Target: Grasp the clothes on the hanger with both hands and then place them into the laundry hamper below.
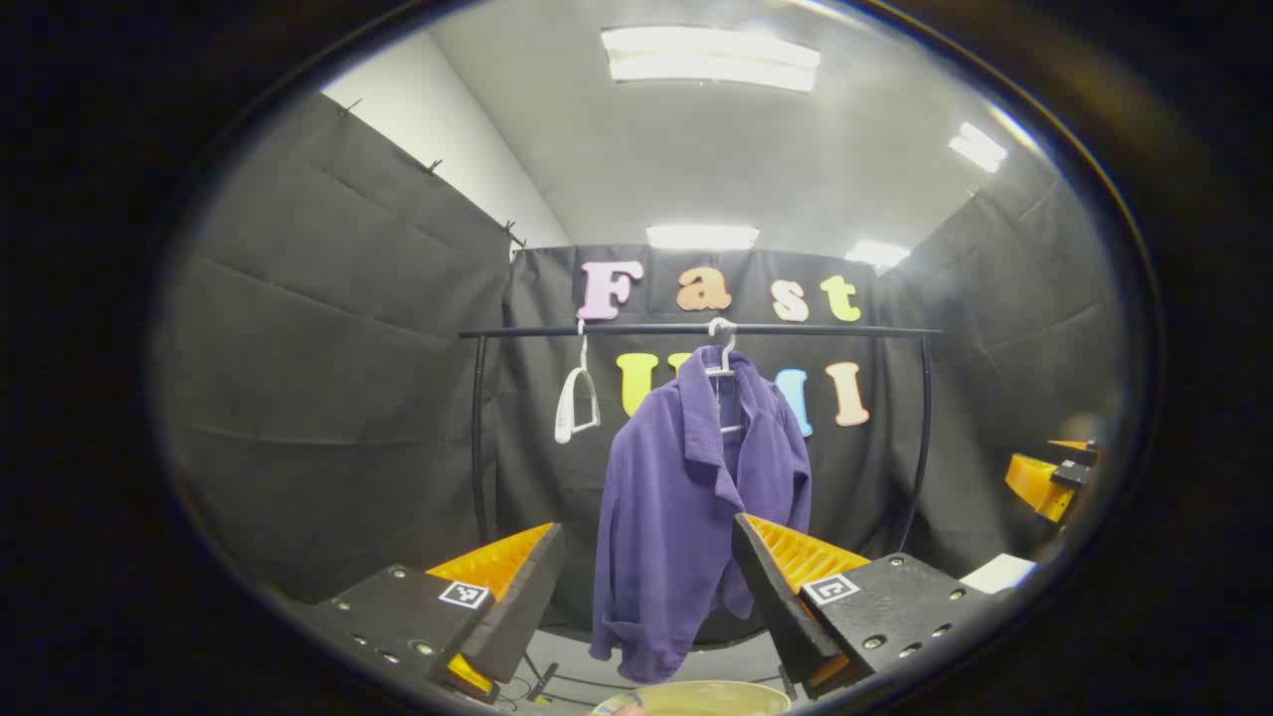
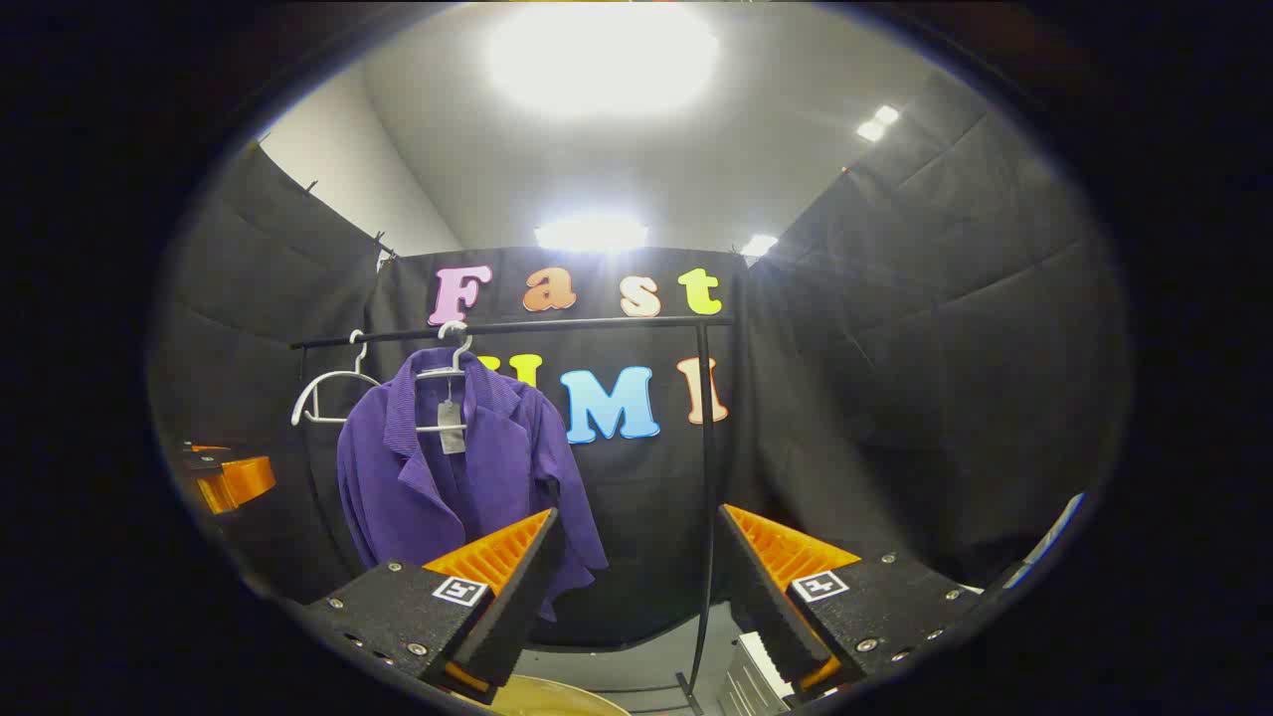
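Both my grippers — left (image 1: 641, 587), right (image 2: 636, 577) — wide open, holding nothing. Purple jacket (image 1: 686, 497) on its hanger (image 1: 723, 348) on the rail (image 1: 696, 329), hamper (image 1: 696, 699) rim below.

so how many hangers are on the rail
2: an empty white hanger toward the rail's left end, and one beside it carrying the purple jacket. None else visible.

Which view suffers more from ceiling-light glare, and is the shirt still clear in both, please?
Right gripper view: the ceiling light blows out to a white blotch. Left gripper view: its ceiling panel keeps its edges. The shirt reads sharply in both.
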Demonstrator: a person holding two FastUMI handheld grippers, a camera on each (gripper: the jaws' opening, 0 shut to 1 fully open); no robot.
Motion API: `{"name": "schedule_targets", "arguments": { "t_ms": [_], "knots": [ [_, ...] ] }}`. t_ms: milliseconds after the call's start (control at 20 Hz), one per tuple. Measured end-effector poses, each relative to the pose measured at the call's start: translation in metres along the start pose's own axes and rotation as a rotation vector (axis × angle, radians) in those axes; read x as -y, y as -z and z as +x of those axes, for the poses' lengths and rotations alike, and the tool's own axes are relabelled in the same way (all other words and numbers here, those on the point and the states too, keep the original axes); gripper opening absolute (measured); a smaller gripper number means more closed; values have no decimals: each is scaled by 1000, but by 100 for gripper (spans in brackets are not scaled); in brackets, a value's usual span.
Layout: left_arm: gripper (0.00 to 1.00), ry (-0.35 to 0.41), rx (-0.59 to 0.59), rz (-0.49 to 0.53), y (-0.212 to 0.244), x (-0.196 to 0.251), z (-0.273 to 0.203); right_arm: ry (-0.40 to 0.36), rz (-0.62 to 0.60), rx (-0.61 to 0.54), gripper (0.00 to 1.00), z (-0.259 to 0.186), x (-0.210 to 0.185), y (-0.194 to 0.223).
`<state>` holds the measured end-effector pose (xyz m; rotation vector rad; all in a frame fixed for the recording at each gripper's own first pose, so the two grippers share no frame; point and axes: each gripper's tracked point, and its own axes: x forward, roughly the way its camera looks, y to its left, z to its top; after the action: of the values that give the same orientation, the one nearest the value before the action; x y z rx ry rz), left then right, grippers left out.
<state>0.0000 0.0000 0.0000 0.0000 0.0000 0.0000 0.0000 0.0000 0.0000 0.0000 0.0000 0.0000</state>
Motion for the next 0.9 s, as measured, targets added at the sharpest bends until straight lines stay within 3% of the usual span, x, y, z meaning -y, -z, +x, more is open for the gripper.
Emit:
{"name": "schedule_targets", "arguments": {
  "t_ms": [100, 900],
  "knots": [
    [97, 0, 3, -2, 0, 1, -2, -3, 4, -1, 95, 2, -2, 1],
    [100, 5, -2, 5, 1, -8, 6, -8, -18, 13, 95, 11, -12, 0]
  ]
}}
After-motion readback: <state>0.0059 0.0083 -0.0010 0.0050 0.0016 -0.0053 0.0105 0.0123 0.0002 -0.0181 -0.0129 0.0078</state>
